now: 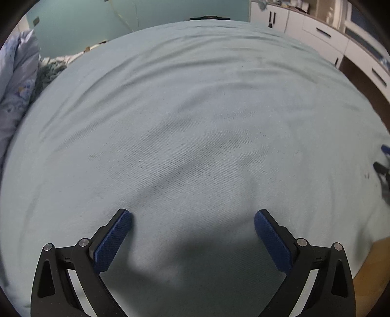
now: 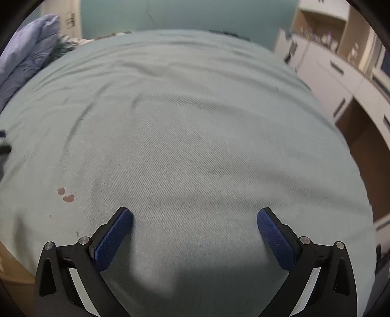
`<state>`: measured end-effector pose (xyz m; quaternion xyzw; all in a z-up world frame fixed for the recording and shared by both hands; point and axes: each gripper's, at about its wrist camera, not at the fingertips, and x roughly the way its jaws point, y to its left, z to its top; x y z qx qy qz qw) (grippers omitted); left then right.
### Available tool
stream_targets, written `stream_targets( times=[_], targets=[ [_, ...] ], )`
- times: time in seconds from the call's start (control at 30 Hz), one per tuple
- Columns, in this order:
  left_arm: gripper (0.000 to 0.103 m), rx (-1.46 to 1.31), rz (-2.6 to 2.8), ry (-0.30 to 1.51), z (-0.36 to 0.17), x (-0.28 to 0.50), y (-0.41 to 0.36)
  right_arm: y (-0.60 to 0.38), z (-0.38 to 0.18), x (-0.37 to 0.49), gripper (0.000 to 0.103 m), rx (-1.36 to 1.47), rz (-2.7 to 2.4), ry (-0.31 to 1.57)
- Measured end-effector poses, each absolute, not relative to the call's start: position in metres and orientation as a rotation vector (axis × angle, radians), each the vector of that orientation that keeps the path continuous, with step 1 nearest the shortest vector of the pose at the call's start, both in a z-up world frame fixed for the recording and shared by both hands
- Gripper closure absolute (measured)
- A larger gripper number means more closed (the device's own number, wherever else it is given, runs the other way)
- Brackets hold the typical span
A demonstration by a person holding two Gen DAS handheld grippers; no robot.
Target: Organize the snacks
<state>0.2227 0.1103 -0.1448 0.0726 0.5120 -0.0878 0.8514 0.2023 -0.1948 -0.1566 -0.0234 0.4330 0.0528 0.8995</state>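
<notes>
No snacks show in either view. My left gripper (image 1: 193, 215) is open and empty, its blue pads spread wide just above a pale blue bed sheet (image 1: 195, 109). My right gripper (image 2: 194, 214) is also open and empty above the same sheet (image 2: 195, 122). The tip of the right gripper (image 1: 382, 168) shows at the right edge of the left wrist view. A sliver of the left gripper (image 2: 3, 146) shows at the left edge of the right wrist view.
A bunched blue duvet (image 1: 17, 80) lies at the far left, also in the right wrist view (image 2: 26, 51). White drawers (image 1: 329, 36) stand along the right, also in the right wrist view (image 2: 341, 73). Two reddish stains (image 2: 65, 194) mark the sheet. A teal wall (image 1: 97, 19) is behind.
</notes>
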Motion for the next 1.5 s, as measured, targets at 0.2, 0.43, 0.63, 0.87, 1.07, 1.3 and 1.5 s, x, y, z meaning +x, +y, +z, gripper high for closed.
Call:
stream_targets(
  times=[0.2,0.43,0.63,0.87,1.07,1.3,1.5],
  targets=[
    [0.0,0.172,-0.216,0.915,-0.15,0.204,0.112,-0.193,-0.165,0.194,0.0,-0.023,0.063,0.841],
    [0.0,0.164,-0.218,0.903,-0.149,0.208,0.118,-0.193,-0.172,0.201,0.0,0.003,0.078,0.84],
    [0.0,0.166,-0.218,0.899,-0.149,0.206,0.117,-0.202,-0.158,0.206,0.0,0.008,0.08,0.838],
    [0.0,0.182,-0.209,0.892,-0.149,0.205,0.116,-0.202,-0.155,0.202,0.0,0.002,0.079,0.834],
    [0.0,0.169,-0.217,0.896,-0.15,0.206,0.119,-0.204,-0.155,0.203,0.0,0.002,0.081,0.833],
    [0.0,0.165,-0.221,0.899,-0.151,0.206,0.121,-0.204,-0.155,0.204,0.0,0.007,0.083,0.833],
    [0.0,0.164,-0.221,0.899,-0.151,0.206,0.121,-0.205,-0.155,0.205,0.0,0.009,0.083,0.834]
  ],
)
